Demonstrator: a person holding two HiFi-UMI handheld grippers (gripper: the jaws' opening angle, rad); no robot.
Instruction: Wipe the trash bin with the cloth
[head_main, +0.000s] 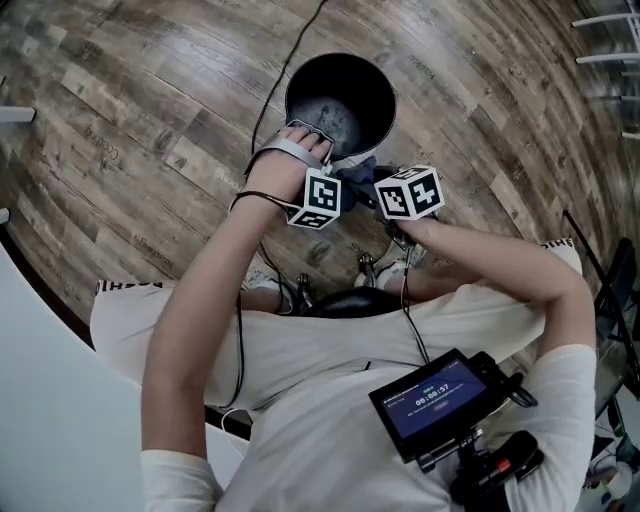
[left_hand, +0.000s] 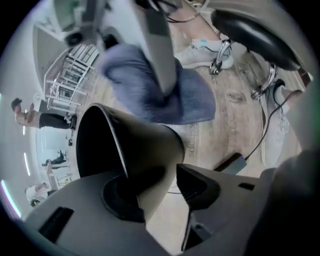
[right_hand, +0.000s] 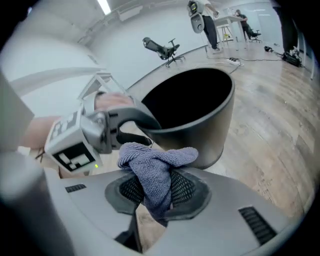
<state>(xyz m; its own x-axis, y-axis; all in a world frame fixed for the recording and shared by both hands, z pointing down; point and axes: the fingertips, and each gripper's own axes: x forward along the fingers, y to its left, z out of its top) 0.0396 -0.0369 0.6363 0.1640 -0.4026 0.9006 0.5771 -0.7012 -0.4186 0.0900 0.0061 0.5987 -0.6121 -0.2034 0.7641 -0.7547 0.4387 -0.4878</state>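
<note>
The black trash bin (head_main: 340, 100) stands on the wood floor, its mouth facing up. My left gripper (head_main: 310, 140) straddles the bin's near rim; in the left gripper view the bin wall (left_hand: 135, 145) runs between the jaws, against the left pad, with a sliver of gap to the right pad, so the left gripper (left_hand: 155, 187) is open. My right gripper (head_main: 365, 185) hovers just beside the near rim, shut on a bunched blue-grey cloth (right_hand: 155, 170). The cloth (left_hand: 190, 100) hangs outside the bin (right_hand: 200, 120), close to the left gripper (right_hand: 127, 127).
A black stool seat (head_main: 350, 300) and two white shoes (left_hand: 205, 50) sit right under me, near the bin. A dark cable (head_main: 290, 60) runs across the floor past the bin. A white curved surface (head_main: 40, 380) lies to my left; metal racks (head_main: 610, 40) stand far right.
</note>
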